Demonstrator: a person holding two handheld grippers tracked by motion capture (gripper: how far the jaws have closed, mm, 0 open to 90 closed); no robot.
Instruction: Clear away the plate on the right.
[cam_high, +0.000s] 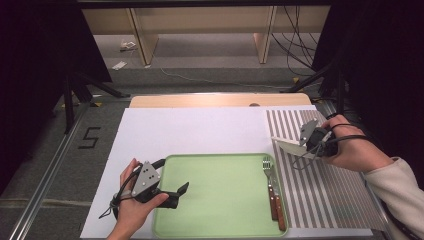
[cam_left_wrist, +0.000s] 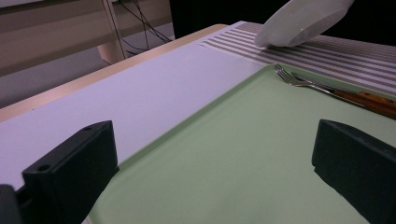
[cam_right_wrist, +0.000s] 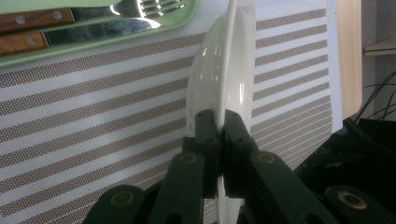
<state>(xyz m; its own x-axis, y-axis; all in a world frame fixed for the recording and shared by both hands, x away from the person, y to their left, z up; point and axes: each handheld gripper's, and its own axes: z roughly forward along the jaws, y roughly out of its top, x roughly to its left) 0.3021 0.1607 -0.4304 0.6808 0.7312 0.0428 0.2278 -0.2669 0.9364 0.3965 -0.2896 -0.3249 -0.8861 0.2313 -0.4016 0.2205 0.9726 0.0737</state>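
Note:
A white plate (cam_high: 290, 146) hangs above the striped placemat (cam_high: 325, 190), held by its rim in my right gripper (cam_high: 306, 148). In the right gripper view both black jaws pinch the plate (cam_right_wrist: 224, 74) edge-on, with my right gripper (cam_right_wrist: 221, 122) shut on the rim. The left gripper view has the plate (cam_left_wrist: 301, 21) hovering at the far right. My left gripper (cam_high: 181, 192) rests open over the left edge of the green tray (cam_high: 215, 195), nothing between its jaws. A fork (cam_high: 269, 182) and a wooden-handled knife (cam_high: 278, 200) lie at the tray's right side.
White paper (cam_high: 190, 130) covers the table under the tray. The table's wooden far edge (cam_high: 220, 100) borders open floor with cables and furniture legs. A person's sleeve (cam_high: 400, 190) comes in at the right.

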